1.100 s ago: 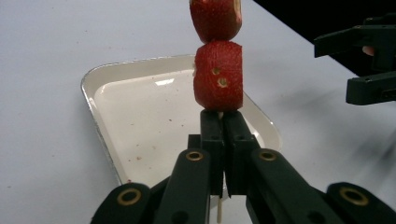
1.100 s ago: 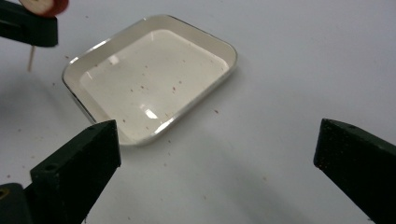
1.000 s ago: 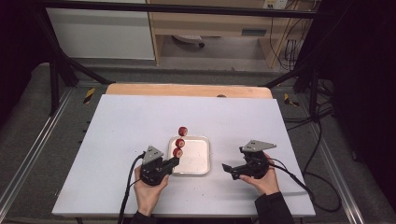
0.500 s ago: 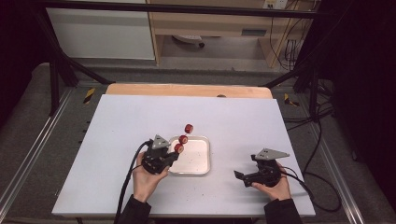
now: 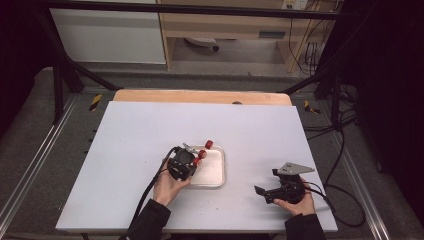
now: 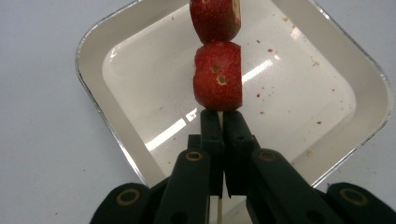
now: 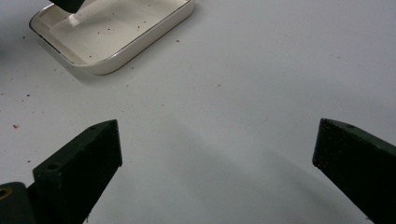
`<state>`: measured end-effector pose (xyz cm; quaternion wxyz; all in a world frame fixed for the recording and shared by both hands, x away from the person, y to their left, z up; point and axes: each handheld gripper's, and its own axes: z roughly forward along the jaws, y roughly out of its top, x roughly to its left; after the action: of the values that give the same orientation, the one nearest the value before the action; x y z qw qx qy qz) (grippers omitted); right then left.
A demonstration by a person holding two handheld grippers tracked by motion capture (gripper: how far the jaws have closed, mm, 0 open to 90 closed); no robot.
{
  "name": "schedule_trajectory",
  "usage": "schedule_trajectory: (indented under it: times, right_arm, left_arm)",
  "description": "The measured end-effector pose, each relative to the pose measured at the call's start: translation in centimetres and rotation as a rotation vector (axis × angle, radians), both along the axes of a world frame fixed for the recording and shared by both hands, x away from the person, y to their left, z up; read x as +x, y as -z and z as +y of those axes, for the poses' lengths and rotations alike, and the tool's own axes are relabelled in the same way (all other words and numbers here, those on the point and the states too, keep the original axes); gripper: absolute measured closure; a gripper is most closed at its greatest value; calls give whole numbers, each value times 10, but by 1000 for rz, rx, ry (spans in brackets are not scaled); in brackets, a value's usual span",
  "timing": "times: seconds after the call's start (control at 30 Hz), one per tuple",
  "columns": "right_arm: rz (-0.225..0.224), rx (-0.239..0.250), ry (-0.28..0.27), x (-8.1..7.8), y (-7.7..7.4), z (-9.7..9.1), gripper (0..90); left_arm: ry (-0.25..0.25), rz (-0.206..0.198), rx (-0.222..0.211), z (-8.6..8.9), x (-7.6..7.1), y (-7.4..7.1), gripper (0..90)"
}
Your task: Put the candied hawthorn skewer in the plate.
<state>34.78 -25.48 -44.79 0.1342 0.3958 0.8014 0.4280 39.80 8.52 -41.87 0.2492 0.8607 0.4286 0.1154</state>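
Red strawberry pieces (image 6: 217, 77) on a thin wooden skewer (image 6: 219, 116) hang over the white tray (image 6: 109, 126).
Left gripper (image 6: 223, 122) fingers pinch the skewer just below the lower piece; right gripper (image 7: 217, 149) fingers stand spread wide over bare table (image 5: 260, 125), well apart from the tray.

No legible text, label, brand, number or sign appears on any surface in the three views; the yellow-and-black striped markers beside the table's far corners carry no readable characters.
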Motion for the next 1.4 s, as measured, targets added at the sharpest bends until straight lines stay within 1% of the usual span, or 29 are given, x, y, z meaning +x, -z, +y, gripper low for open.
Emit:
schedule_trajectory:
  times: [0.17, 0.23, 0.47, 0.6, 0.67, 0.77, 0.83, 0.97, 1.03, 1.07, 1.13, 1.17, 1.23, 1.3, 1.4]
  right_arm:
    - [5, 11, 3, 0, -1, 0, 21]
    - [9, 8, 5, 0, -1, -1, 21]
    - [13, 8, 7, 1, 0, 0, 22]
    - [15, 5, 10, 0, 0, 0, 23]
    - [14, 7, 12, 0, 0, 0, 23]
    - [13, 15, 15, 0, -1, 0, 23]
    - [14, 17, 19, 0, -1, -1, 23]
    - [9, 21, 18, 0, -2, -2, 21]
    - [9, 21, 18, 0, -3, -2, 20]
    - [9, 22, 19, 0, -3, -2, 19]
    - [10, 21, 19, -1, -3, -3, 17]
    - [10, 19, 19, 0, -4, -3, 16]
    - [13, 23, 25, -1, -4, -3, 16]
    - [12, 26, 25, -1, -4, -3, 15]
    - [12, 22, 20, 0, -3, -3, 12]
  left_arm:
    - [-1, 17, 32, -4, 1, 4, 878]
    - [-2, 31, 47, -5, 2, 5, 878]
    - [2, 45, 66, -6, 1, 5, 873]
    - [4, 30, 74, -5, 0, 5, 850]
    - [12, 27, 65, -3, -1, 4, 832]
    - [50, -1, 42, 3, -5, -1, 752]
    - [80, -17, 8, 9, -8, -7, 674]
    - [130, -39, -58, 27, -14, -18, 479]
    - [155, -45, -98, 39, -18, -21, 371]
    - [168, -56, -112, 45, -20, -23, 331]
    - [173, -78, -136, 59, -25, -24, 272]
    - [169, -95, -141, 66, -27, -23, 239]
    - [164, -111, -147, 80, -32, -21, 174]
    - [153, -132, -147, 93, -36, -18, 145]
    - [118, -165, -144, 110, -41, -12, 130]
